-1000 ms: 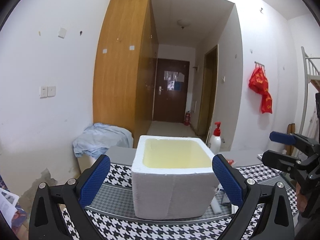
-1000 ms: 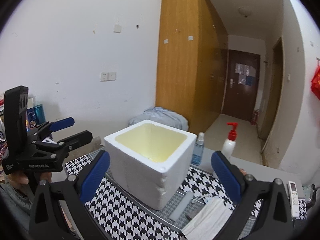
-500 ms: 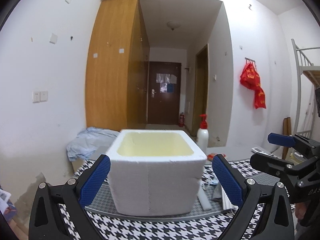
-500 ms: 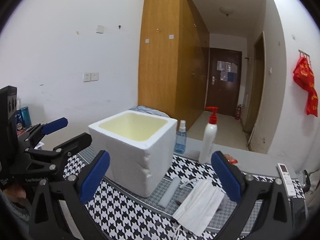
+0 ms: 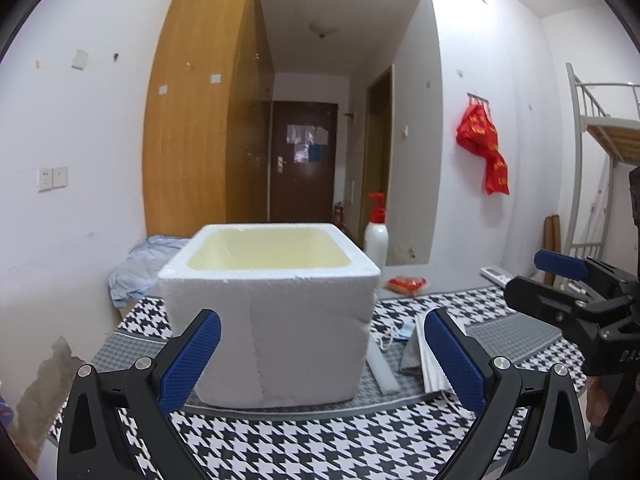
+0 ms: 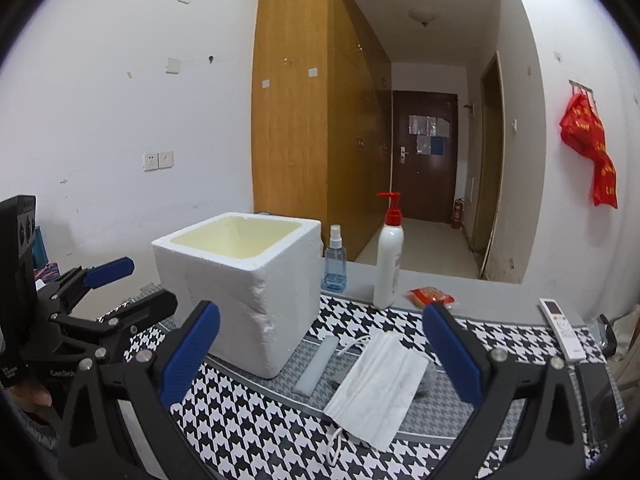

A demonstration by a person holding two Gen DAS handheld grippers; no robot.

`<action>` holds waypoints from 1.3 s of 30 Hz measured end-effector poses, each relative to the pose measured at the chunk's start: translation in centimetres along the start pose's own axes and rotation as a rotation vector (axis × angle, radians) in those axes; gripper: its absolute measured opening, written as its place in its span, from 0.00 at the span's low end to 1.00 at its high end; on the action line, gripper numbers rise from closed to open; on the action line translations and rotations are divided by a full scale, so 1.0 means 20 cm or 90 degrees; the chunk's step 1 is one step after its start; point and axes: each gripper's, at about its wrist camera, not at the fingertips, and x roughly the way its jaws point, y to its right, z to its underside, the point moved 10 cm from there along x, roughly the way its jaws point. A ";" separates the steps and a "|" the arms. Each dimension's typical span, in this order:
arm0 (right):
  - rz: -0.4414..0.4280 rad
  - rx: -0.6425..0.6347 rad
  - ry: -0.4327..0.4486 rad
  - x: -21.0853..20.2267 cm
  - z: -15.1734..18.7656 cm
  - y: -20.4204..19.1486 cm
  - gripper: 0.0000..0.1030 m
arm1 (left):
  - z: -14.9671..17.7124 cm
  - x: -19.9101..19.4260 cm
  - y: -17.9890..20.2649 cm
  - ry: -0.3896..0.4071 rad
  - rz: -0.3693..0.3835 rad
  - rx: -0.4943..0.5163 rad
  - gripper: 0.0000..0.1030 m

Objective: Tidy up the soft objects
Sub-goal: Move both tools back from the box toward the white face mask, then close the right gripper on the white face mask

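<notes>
Sitting on the black-and-white checked desk point(image 6: 256, 432): a white foam box point(image 6: 244, 288), open on top. Just right of the box, flat: a white paper face mask point(image 6: 378, 386). Left tool point(image 5: 320, 354) and right tool point(image 6: 320, 354) both wide, holding nothing.

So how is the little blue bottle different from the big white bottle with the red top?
The blue spray bottle is short and see-through, while the white pump bottle is much taller and solid white. The blue spray bottle has a small white sprayer on top; the white pump bottle has a red pump with a long spout. The blue one stands nearer the foam box. Both stand upright on the grey strip behind the checked cloth.
</notes>
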 end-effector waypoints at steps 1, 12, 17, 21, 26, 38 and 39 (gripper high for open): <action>0.004 0.001 -0.003 0.00 0.01 0.01 1.00 | 0.01 0.00 0.01 -0.003 0.003 0.002 0.99; 0.033 0.028 -0.048 0.00 0.14 0.13 1.00 | 0.10 0.09 0.14 -0.056 0.027 0.019 0.99; 0.030 0.043 -0.077 0.04 0.21 0.18 1.00 | 0.13 0.16 0.18 -0.081 0.029 0.028 0.99; 0.032 0.051 -0.100 0.08 0.26 0.22 1.00 | 0.16 0.21 0.21 -0.095 0.037 0.030 0.99; 0.047 0.051 -0.146 0.15 0.34 0.28 0.99 | 0.21 0.28 0.25 -0.130 0.052 0.031 0.99; 0.016 0.081 -0.219 0.29 0.47 0.30 0.82 | 0.30 0.41 0.30 -0.182 0.065 0.037 0.99; 0.009 0.083 -0.228 0.31 0.48 0.29 0.82 | 0.31 0.42 0.30 -0.185 0.064 0.035 0.99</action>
